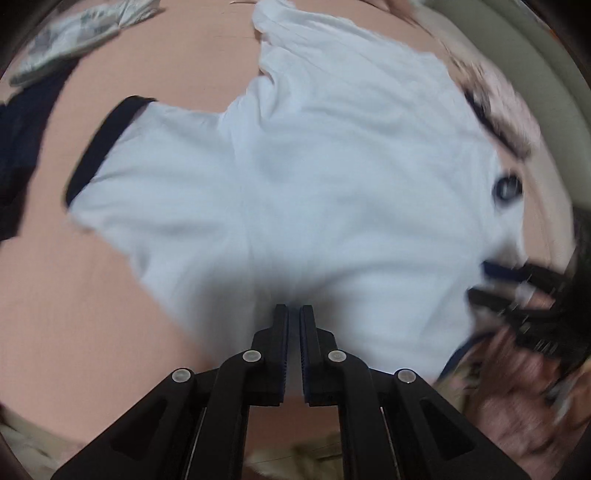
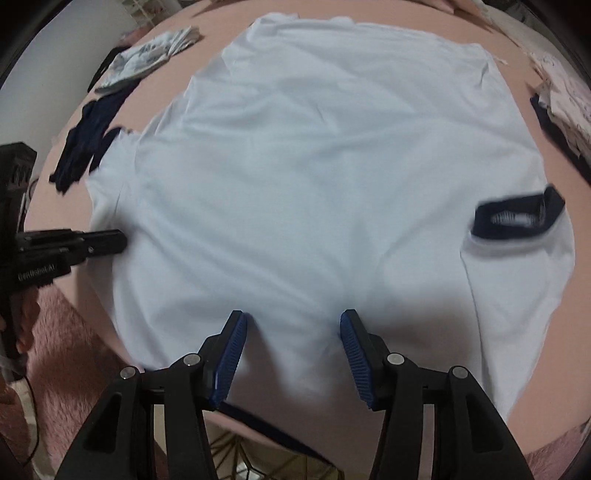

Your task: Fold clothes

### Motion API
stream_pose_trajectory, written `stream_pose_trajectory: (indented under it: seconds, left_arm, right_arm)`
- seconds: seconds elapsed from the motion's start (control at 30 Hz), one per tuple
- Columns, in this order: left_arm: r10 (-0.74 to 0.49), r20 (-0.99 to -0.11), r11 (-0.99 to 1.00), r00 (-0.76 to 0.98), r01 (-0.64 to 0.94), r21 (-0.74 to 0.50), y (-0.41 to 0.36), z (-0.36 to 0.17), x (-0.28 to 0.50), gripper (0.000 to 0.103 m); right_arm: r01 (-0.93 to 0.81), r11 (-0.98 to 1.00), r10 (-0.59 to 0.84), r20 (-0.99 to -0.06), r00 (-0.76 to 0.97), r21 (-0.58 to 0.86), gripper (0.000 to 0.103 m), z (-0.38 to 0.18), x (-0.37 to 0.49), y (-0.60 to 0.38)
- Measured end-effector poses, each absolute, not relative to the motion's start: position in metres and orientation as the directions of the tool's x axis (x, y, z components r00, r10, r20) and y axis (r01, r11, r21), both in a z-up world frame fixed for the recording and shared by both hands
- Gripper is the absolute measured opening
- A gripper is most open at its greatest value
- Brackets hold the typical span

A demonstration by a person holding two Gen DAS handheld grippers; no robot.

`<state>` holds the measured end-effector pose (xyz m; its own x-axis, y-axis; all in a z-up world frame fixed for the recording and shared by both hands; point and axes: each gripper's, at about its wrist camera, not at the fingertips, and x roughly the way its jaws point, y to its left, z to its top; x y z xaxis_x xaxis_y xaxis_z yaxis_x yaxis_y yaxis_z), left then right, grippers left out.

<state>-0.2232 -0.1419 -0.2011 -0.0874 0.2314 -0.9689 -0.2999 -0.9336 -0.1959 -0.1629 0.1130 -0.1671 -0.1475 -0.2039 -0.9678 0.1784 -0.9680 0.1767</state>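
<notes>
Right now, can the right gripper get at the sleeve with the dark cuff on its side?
Probably yes. The right gripper is open over the white shirt, and the dark-cuffed sleeve lies flat off to its right with only bare fabric between them.

pink tabletop [image 2: 229, 22], fuzzy pink rug [image 2: 70, 354] beneath its edge, pale wall [image 2: 74, 40] behind
</notes>
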Motion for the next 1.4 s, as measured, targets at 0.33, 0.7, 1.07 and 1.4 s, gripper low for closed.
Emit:
stream_pose_trajectory:
  seconds: [0.33,0.7,1.07,1.4]
  left_arm:
    - [0.210,-0.951,-0.912,-0.226,-0.396,-0.107,-0.081,-0.191,-0.186,0.055]
    - [0.186,-0.960,-0.938,-0.209,-0.328,-0.110,-0.148,-0.183,-0.125,0.055]
    - [0.205,-0.955,-0.963,-0.215,-0.218,-0.158,-0.199,-0.186,-0.132,0.055]
    - [0.363,-0.835,-0.817,-0.413,0.290,-0.499,-0.321,-0.201,-0.187,0.054]
  right_arm:
    - [0.181,-0.978,-0.142,-0.968,-0.207,0.105,0.053,-0.160,-0.125,0.148]
    - [0.153,-0.978,-0.179,-0.948,-0.264,0.142,0.053,-0.154,-0.086,0.180]
    - [0.028,-0.986,-0.168,-0.938,-0.305,0.167,0.053,-0.170,-0.103,0.202]
    - [-0.055,-0.967,-0.204,-0.887,-0.414,0.248,0.053,-0.139,-0.120,0.222]
